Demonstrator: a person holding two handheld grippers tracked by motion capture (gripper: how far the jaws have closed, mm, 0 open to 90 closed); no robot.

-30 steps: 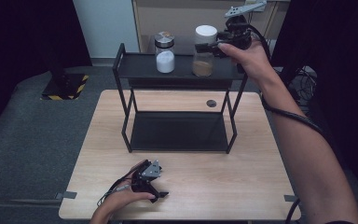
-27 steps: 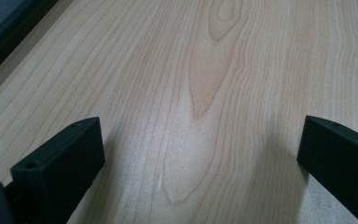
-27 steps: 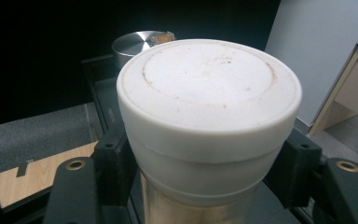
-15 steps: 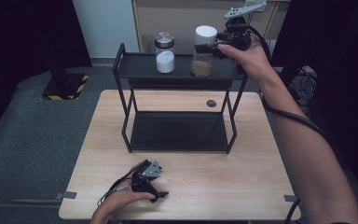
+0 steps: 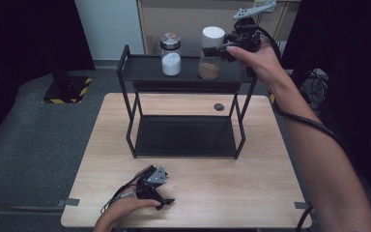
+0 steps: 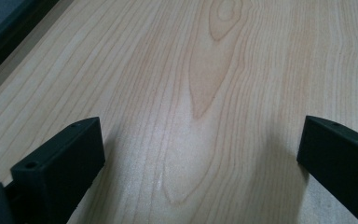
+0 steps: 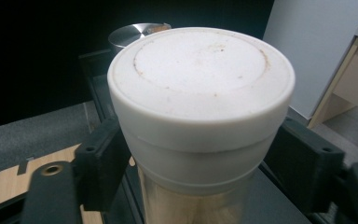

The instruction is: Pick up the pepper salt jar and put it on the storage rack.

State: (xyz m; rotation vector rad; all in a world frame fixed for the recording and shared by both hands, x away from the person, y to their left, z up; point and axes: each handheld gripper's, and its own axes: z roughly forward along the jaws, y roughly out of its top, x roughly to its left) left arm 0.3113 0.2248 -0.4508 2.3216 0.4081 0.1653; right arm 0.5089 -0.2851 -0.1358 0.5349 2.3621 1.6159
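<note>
Right gripper (image 5: 221, 48) clamps our white-lidded glass jar (image 5: 210, 53) just under its lid on the shelf (image 5: 140, 72); glass seems slippery, fragile; left gripper (image 5: 160, 198) rests wide open, empty, on the worktop (image 5: 251, 188)

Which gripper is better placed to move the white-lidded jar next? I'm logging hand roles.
Right. The right gripper has its jaws around the white-lidded jar on the shelf; the left gripper rests open on the table.
</note>
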